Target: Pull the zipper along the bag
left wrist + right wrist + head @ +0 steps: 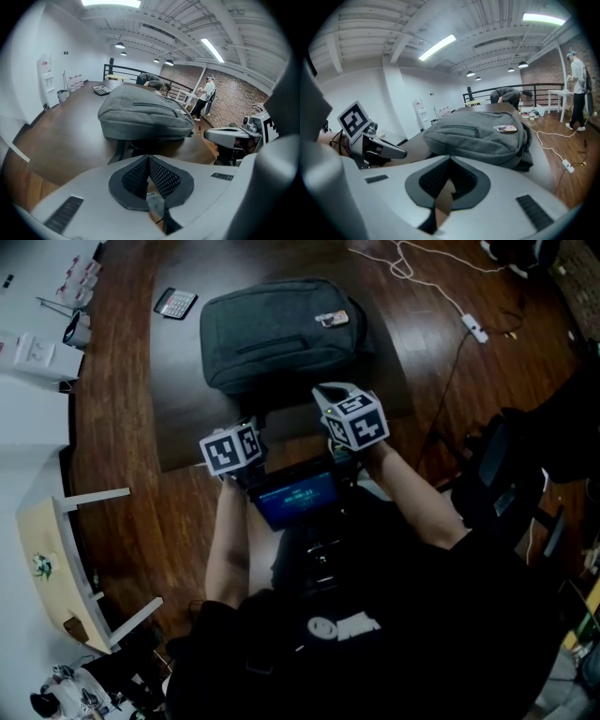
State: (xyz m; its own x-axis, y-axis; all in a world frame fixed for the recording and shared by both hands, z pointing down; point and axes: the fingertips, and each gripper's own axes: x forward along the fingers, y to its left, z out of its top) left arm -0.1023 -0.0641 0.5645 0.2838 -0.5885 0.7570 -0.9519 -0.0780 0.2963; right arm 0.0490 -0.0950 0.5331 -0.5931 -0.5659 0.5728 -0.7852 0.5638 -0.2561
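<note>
Room: open hall with white walls, ceiling strip lights, a brick wall (234,101) at the far right, a black railing (543,87) beyond the worktop.
Floor: brown wood planks (122,512); white cable (441,292) trailing across the far right.
Worktop: dark, rounded edge (178,418), carrying the bag and a calculator.
Bag: grey backpack (281,334), lying flat at the far middle of the worktop, straps tucked under its near edge; small tag (332,319) on its right end.
Zipper: thin line (154,104) across the bag's upper panel; slider too small to tell.
Calculator: (175,303) just left of the bag's far corner, not touching it.
Left gripper: (149,160) near side of the bag, well clear of it, over the worktop's near edge; fingers clenched, mesh pads meeting at the tips, nothing grasped.
Right gripper: (451,161) beside the left one, nearer the bag's near edge but apart from it; fingers clenched, pads pressed together, nothing grasped.
Chest device: lit blue screen (295,495) between the two forearms.
White stand: (66,549) on the floor at the near left.
Background persons: one standing at the far right (579,89), one bent over behind the railing (506,96).
</note>
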